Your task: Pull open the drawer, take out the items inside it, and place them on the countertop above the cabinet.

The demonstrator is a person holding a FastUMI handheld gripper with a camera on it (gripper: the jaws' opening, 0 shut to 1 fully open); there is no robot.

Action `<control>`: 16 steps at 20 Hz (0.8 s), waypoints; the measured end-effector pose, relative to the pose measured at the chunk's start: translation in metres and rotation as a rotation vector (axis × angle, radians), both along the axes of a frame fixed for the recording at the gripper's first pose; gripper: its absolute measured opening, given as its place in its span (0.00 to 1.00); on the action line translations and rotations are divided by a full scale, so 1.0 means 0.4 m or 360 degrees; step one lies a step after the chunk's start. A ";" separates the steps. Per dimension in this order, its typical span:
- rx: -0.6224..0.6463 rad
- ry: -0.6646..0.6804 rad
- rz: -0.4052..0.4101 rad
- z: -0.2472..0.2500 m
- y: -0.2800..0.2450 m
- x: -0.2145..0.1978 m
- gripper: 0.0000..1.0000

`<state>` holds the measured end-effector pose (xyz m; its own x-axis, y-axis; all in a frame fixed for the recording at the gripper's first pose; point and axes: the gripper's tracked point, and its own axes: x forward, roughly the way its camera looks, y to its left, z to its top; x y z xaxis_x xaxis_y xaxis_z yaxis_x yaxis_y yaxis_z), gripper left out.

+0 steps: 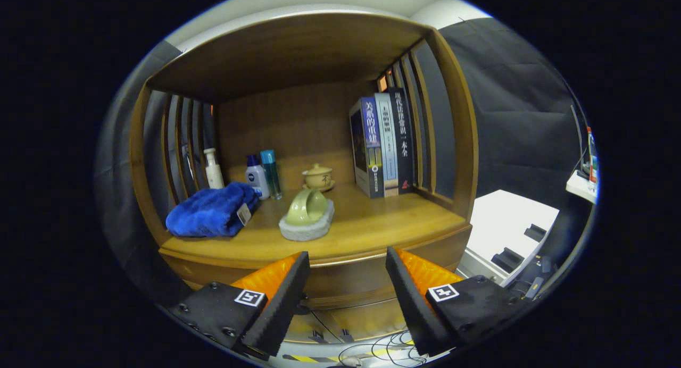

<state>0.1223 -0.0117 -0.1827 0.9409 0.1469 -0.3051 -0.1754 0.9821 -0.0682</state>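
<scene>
The gripper (348, 275) is held with its fingers wide apart and nothing between them; the drawer front (346, 283) lies just ahead of the tips, w/ the gap between the fingers facing it. The drawer looks closed, but whether items are inside cannot be told, so the scene fits both a drawer not pulled and one pushed back after emptying. A small dark knob (303, 307) is seen low on the front, beside the left finger, partly hidden; a grasp could be missed there bc the knob sits lower than the tips, & the fingers could slip off the smooth wood. Beyond the tips, on the countertop (383, 224), a green cup on a grey pad (307, 215) is found, approx. straight ahead, and a blue towel (210, 210) further to the left. These could be knocked if the claw is lifted carelessly. Further back, bottles (262, 175), a lidded cup (318, 177) and books (382, 142) are standing against the rear.
</scene>
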 end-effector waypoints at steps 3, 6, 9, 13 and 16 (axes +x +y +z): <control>0.0041 -0.0013 -0.0022 0.065 0.015 -0.041 0.96; 0.0069 -0.0052 -0.0063 0.130 0.023 -0.080 0.96; 0.0025 -0.0091 -0.0060 0.191 0.030 -0.105 0.96; 0.0032 -0.0143 -0.0022 0.263 0.064 -0.137 0.96; 0.0050 -0.0164 -0.0003 0.298 0.075 -0.153 0.96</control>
<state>0.0609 0.0184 -0.0634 0.9673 0.1533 -0.2022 -0.1675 0.9843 -0.0549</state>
